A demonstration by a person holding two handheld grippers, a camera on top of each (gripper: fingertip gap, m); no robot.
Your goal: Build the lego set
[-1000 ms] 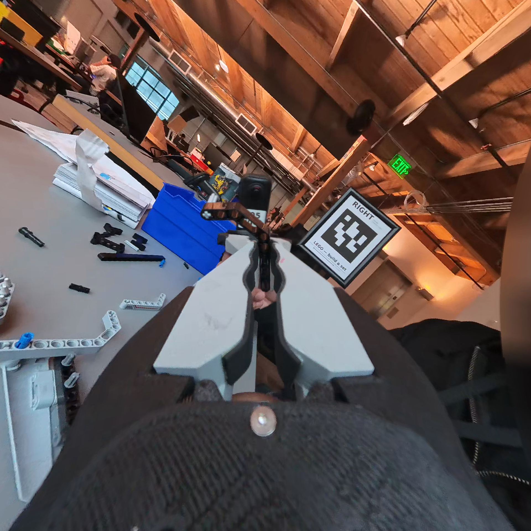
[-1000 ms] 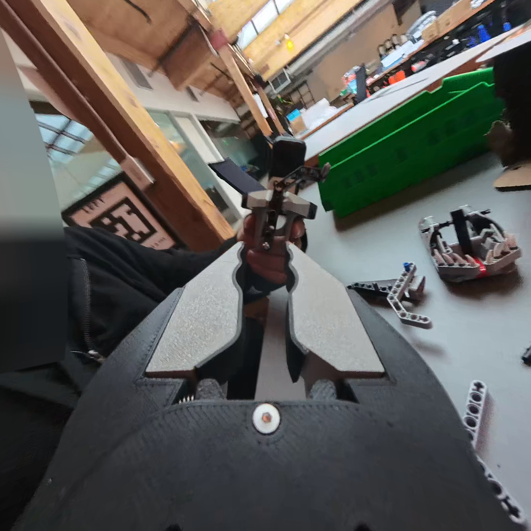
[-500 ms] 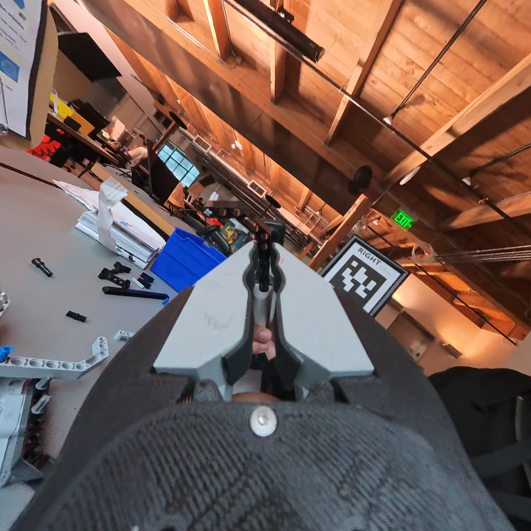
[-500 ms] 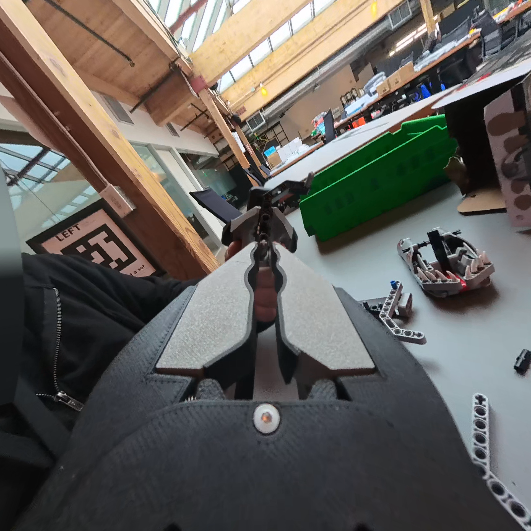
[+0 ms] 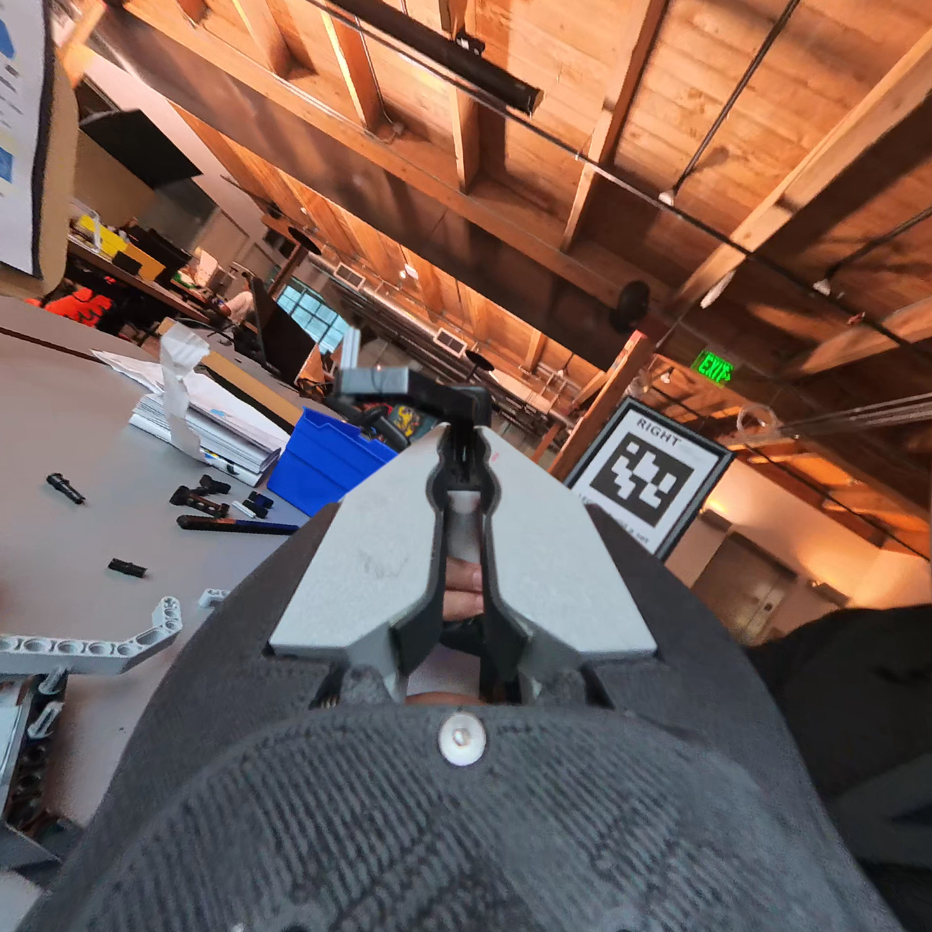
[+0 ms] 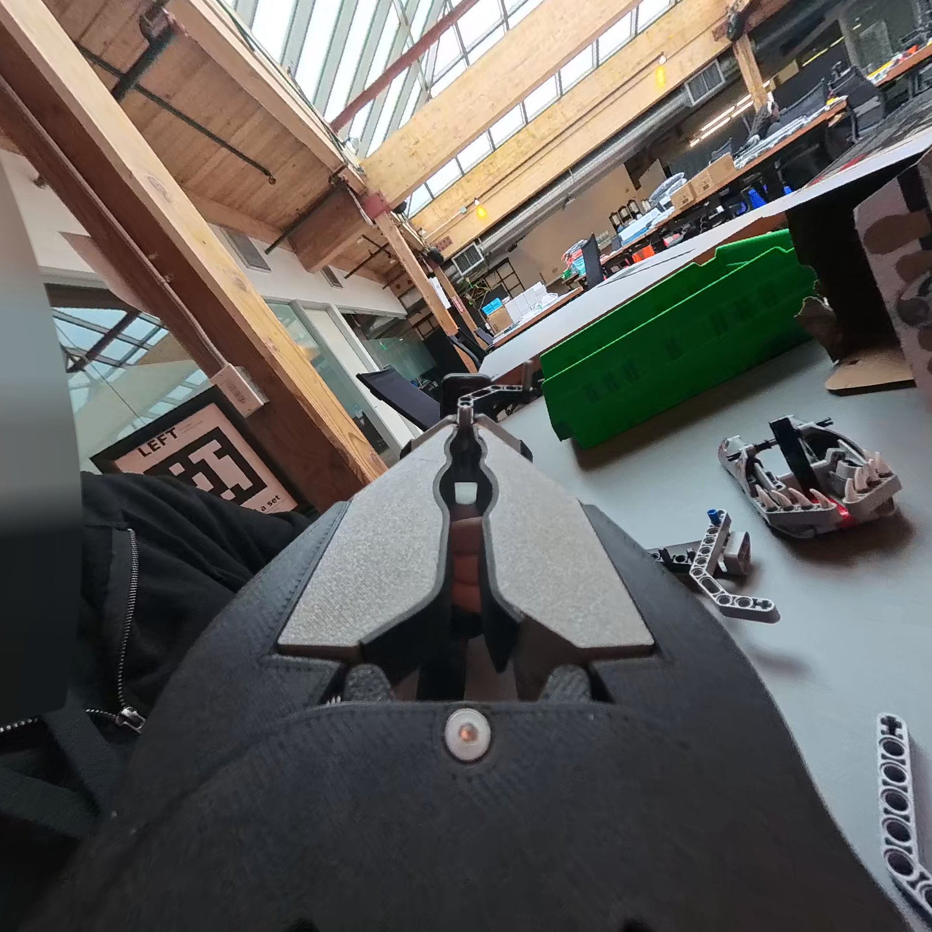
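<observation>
Right wrist view: the right gripper (image 6: pixel 465 428) is now closed on the black angled piece (image 6: pixel 486 394), where a second ago its fingers stood apart in front of that piece with a clear gap between them. The left gripper (image 5: pixel 463 428) is clamped on the same black angled piece (image 5: pixel 428 391), as it was a second ago. Both grippers therefore grip one small sub-assembly from opposite ends, held in the air above the surface (image 6: pixel 681 484), tip to tip.

Judgement: the step in hand is a two-handed press or a handover. With both ends gripped, the piece can be pushed together or passed across.

Position of the piece: it stands directly at the fingertips of each gripper and projects just beyond them, toward the upper left in the left wrist view and toward the upper right in the right wrist view. A grey block (image 5: pixel 373 381) sits at its far end in the left wrist view, blurred.

The grey toothed sub-assembly (image 6: pixel 812 484) rests on the surface well apart to the right. A grey angled beam (image 6: pixel 721 570) lies nearer, and a long grey beam (image 6: pixel 895 787) lies at the lower right edge. Loose black pins (image 5: pixel 126 567) and a blue bin (image 5: pixel 323 464) lie on the left side.
</observation>
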